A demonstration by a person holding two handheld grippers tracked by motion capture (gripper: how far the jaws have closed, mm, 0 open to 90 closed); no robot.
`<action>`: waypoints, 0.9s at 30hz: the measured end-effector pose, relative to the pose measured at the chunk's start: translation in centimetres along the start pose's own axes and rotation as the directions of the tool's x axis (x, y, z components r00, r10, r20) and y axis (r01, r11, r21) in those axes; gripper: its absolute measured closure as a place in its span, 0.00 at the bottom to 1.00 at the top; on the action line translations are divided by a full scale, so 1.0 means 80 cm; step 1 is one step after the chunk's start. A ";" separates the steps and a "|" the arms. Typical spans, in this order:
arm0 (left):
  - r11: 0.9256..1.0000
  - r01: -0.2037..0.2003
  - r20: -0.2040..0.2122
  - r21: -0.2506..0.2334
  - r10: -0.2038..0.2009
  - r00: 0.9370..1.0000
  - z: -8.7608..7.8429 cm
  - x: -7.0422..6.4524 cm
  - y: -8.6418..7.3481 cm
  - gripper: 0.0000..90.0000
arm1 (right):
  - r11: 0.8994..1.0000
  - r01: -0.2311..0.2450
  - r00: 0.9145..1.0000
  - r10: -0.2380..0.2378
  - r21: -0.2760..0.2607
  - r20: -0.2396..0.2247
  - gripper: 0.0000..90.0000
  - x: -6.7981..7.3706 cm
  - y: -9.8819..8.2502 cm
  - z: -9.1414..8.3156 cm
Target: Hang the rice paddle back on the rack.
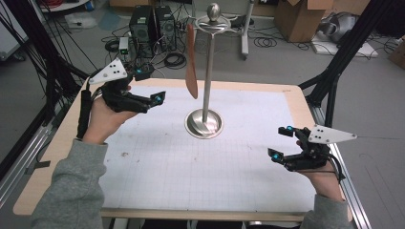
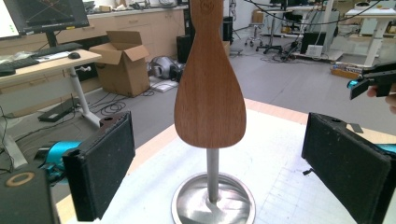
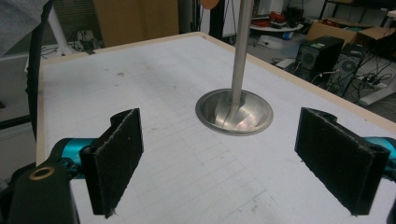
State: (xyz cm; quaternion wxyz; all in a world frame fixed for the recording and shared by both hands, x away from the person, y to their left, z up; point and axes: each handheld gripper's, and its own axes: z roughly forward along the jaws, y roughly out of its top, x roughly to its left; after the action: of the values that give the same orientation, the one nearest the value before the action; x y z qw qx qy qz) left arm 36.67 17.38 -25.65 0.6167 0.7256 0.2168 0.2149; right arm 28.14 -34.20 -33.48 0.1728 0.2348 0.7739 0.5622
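Observation:
A wooden spatula [image 1: 191,64] hangs blade-down from the top ring of a metal stand [image 1: 205,123] at the table's middle back. In the left gripper view the spatula blade [image 2: 210,98] hangs in front of the stand's pole [image 2: 213,175]. My left gripper [image 1: 154,85] is open, to the left of the spatula and apart from it, jaws pointing at it. My right gripper [image 1: 282,142] is open near the table's right edge, with nothing between its jaws. The right gripper view shows the stand's round base [image 3: 234,112] ahead.
A white gridded mat [image 1: 205,152] covers the wooden table [image 1: 62,143]. Black frame legs [image 1: 334,76] stand at both sides. Computer towers [image 1: 153,26], cables and cardboard boxes [image 1: 298,16] sit on the floor behind.

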 end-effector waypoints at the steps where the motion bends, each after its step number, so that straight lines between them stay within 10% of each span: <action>1: 1.000 0.000 -0.001 0.000 0.000 1.000 -0.002 0.000 -0.002 0.11 | 1.000 -0.003 1.000 0.003 0.002 -0.001 0.16 0.000 0.000 0.000; 27: 0.998 0.044 -0.038 -0.035 -0.045 0.998 -0.044 -0.003 -0.068 0.11 | 1.000 -0.004 1.000 0.004 0.000 0.006 0.16 0.001 0.001 0.000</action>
State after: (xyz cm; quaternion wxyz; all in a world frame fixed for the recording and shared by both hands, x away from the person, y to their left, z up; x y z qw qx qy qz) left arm 34.16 20.83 -30.48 0.6294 0.7056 0.2409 0.2188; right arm 28.10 -34.10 -33.41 0.1741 0.2378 0.7729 0.5619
